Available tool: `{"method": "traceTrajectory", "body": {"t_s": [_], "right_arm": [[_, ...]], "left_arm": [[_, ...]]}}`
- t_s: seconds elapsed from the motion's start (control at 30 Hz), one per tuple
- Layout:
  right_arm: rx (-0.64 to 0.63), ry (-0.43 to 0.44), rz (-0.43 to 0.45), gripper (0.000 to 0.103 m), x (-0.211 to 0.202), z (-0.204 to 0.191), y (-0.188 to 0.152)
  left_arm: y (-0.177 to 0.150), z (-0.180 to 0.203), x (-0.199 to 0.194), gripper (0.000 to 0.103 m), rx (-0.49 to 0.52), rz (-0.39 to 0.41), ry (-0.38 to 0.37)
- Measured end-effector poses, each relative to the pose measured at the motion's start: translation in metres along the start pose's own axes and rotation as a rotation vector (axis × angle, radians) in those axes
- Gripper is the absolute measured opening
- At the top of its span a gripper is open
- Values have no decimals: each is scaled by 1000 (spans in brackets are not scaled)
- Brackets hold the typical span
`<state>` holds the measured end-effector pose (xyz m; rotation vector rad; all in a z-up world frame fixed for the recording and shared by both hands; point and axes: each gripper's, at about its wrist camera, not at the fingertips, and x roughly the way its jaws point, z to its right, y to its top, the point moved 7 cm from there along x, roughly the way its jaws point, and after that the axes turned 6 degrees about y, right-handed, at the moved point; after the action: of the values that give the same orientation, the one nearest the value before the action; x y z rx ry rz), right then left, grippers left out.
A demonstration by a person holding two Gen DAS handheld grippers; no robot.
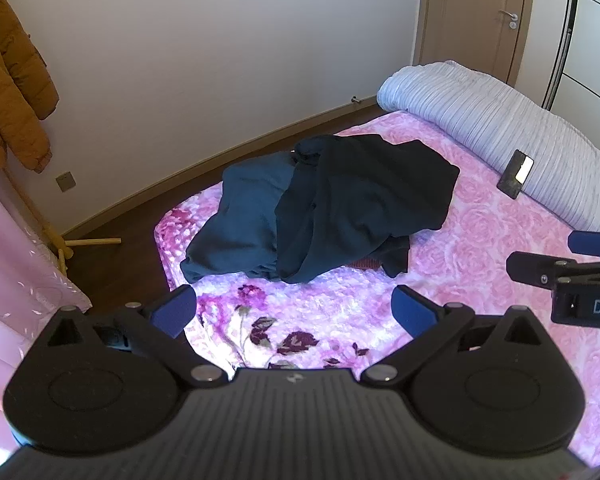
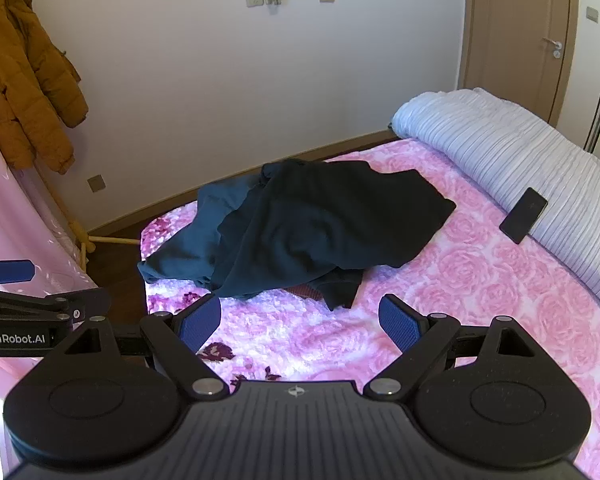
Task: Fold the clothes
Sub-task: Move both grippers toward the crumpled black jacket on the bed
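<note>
A crumpled pile of dark clothes lies on the pink floral bed: a dark navy garment point(image 1: 364, 200) point(image 2: 332, 224) lies over a teal garment point(image 1: 248, 216) point(image 2: 204, 232). A bit of reddish fabric point(image 1: 364, 263) peeks out under the pile. My left gripper point(image 1: 294, 312) is open and empty, hovering above the bed just in front of the pile. My right gripper point(image 2: 300, 326) is open and empty, also just short of the pile. Each gripper shows at the edge of the other's view: the right one point(image 1: 540, 254) and the left one point(image 2: 48, 286).
The bed cover point(image 1: 480, 272) point(image 2: 480, 288) fills the foreground. A rolled white striped quilt point(image 1: 500, 120) point(image 2: 520, 152) lies along the right, with a black phone point(image 1: 516, 174) point(image 2: 524, 214) leaning on it. An orange coat point(image 1: 8, 80) point(image 2: 24, 80) hangs at left. The bed's far edge drops to a wooden floor point(image 1: 120, 256).
</note>
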<state>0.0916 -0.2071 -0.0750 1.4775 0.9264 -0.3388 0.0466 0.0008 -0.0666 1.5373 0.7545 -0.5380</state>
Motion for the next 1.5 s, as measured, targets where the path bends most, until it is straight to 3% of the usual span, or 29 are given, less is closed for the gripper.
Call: {"method": "traceTrajectory", "body": {"t_s": [1.5], "right_arm": [[40,66,-51,88,10,25,-15]], "left_arm": [[-23,23,-5,102,23,-68,42]]}}
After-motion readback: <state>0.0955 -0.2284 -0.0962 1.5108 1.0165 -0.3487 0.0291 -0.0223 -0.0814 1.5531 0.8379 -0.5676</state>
